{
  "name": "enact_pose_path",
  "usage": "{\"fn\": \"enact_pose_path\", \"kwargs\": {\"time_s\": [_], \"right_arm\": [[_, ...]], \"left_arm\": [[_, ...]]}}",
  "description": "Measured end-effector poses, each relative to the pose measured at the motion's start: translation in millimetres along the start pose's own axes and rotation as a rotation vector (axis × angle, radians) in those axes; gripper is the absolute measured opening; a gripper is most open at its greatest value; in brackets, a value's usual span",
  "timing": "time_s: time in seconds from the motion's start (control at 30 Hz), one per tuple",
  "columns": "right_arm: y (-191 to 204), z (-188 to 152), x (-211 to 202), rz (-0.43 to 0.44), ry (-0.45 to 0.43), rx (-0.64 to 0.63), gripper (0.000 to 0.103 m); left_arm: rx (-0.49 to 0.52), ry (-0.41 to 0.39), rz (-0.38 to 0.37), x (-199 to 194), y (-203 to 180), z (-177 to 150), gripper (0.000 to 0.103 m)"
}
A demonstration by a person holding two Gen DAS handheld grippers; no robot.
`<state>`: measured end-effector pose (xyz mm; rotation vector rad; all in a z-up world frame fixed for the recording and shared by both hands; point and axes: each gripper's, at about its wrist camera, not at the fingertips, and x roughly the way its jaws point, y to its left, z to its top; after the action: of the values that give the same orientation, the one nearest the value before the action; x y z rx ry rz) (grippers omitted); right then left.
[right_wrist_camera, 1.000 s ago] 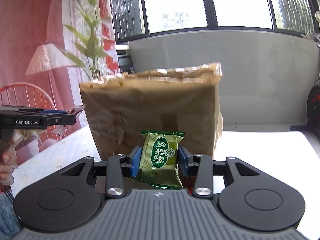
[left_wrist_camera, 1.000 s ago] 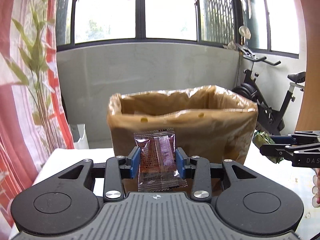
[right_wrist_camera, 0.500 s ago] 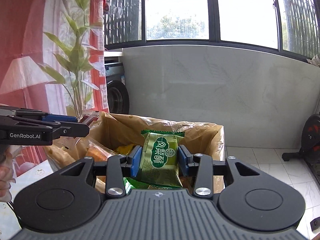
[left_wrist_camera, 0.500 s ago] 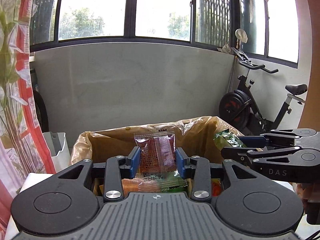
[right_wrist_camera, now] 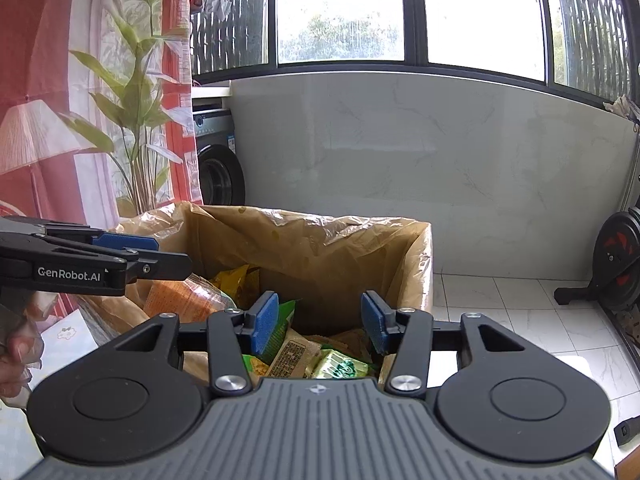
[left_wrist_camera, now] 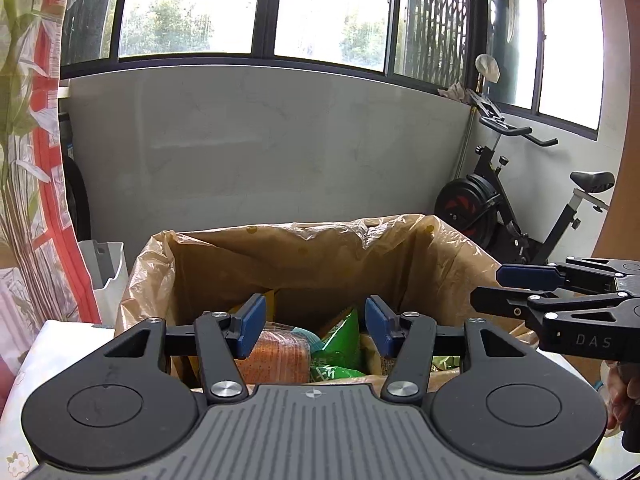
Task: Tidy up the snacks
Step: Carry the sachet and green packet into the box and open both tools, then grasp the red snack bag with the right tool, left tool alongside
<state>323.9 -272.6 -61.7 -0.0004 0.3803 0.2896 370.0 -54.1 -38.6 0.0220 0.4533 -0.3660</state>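
Both packets have gone from the tongs since a moment ago: the left gripper point(left_wrist_camera: 312, 330) and right gripper point(right_wrist_camera: 318, 324) have just been opening and now hang apart, empty, over the box point(left_wrist_camera: 448, 264). Its crinkled tan plastic lining holds glossy snack packets point(right_wrist_camera: 340, 364), lying loose below both grippers' ribbed blue pads point(right_wrist_camera: 265, 322).

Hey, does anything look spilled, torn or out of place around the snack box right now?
Nothing stands out. The plastic-lined cardboard box stands upright with the snack packets piled loosely inside, none over the rim. The liner is crumpled but I see no tear. Both the left claw and the right claw hang open and empty above it.
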Motion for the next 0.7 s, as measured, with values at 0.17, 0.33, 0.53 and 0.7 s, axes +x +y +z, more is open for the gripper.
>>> {"fn": "enact_pose_path", "kwargs": {"time_s": [0.17,0.33,0.53,0.7], "right_arm": [[-7.0,-7.2,-39.2,0.031,-0.074,0.023,0.050],[-10.5,-22.5,-79.2,0.036,-0.123,0.001,0.050],[-13.2,-56.1,-97.7,0.026,-0.082,-0.021,0.050],[-23.3,-96.2,-82.7,0.008,0.024,0.021,0.050]], "left_arm": [[0.016,-0.038,-0.032,-42.5,-2.5,-8.8,0.057],[0.029,-0.058,-0.087,-74.8,-13.0,-27.2,0.057],[0.016,0.002,-0.154,-82.3,-26.3,-62.1,0.056],[-0.003,0.099,-0.230,-65.5,-31.2,-86.3,0.056]]}}
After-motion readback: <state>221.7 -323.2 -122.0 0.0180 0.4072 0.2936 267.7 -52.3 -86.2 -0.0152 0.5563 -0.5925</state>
